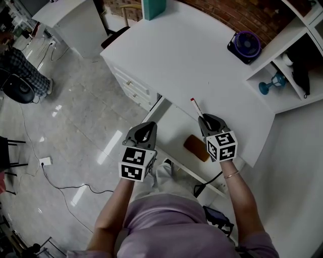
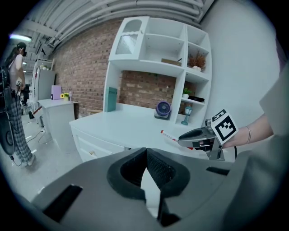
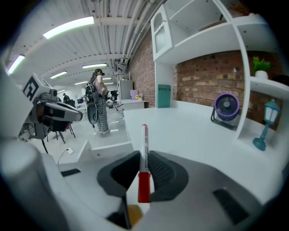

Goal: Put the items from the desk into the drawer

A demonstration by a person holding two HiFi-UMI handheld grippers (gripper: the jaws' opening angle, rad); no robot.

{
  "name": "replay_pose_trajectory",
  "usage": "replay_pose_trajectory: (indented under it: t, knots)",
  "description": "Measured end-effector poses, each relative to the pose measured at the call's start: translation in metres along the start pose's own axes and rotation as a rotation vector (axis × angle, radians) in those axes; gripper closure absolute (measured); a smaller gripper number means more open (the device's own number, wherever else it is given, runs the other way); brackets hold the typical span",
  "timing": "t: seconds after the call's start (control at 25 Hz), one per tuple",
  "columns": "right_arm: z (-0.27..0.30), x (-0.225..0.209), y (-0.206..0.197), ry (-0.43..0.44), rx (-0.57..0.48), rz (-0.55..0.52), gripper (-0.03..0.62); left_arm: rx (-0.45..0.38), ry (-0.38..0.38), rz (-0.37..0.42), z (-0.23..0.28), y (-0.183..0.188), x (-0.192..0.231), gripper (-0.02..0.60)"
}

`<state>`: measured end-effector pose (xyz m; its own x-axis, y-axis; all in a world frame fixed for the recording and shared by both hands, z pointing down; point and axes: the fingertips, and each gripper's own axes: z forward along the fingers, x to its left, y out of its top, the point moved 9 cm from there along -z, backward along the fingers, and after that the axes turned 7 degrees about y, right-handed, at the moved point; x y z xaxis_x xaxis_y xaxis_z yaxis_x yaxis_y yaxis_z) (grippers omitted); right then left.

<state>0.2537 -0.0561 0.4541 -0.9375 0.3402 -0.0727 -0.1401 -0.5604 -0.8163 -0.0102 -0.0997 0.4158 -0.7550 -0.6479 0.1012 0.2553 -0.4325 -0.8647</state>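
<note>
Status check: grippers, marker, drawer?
Left gripper shut, empty. Right gripper shut on red-capped marker, held over desk edge. Drawer open, brown item inside; nothing seen blocking.

The white counter (image 1: 192, 55) carries a purple fan (image 1: 246, 46) near its right end. A teal box (image 1: 154, 7) stands at its far edge.

Lilac top (image 1: 166, 227), short sleeves; thin bracelet (image 1: 231, 175) on right wrist. Left gripper (image 1: 146, 127) and right gripper (image 1: 207, 119): grey moulded shells, black ribbed pads (image 2: 160, 169) inside. White cube with black square markers on each.
</note>
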Motion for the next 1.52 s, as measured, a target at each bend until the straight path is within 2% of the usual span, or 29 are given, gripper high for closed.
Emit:
replay_pose_trajectory:
  t: [0.36, 0.76, 1.24, 1.52]
  knots:
    - [0.009, 0.034, 0.011, 0.082, -0.026, -0.020, 0.525, -0.003, 0.027, -0.012, -0.011, -0.006, 0.008, 0.583]
    - [0.024, 0.064, 0.010, 0.168, -0.009, -0.037, 0.524, -0.007, 0.077, -0.038, -0.026, -0.013, 0.016, 0.583]
    - [0.058, 0.085, -0.016, 0.212, 0.073, 0.032, 0.523, 0.012, 0.131, -0.078, -0.034, -0.023, 0.031, 0.583]
    - [0.072, 0.089, -0.029, 0.213, 0.117, 0.025, 0.523, 0.025, 0.141, -0.086, -0.033, -0.030, 0.034, 0.583]
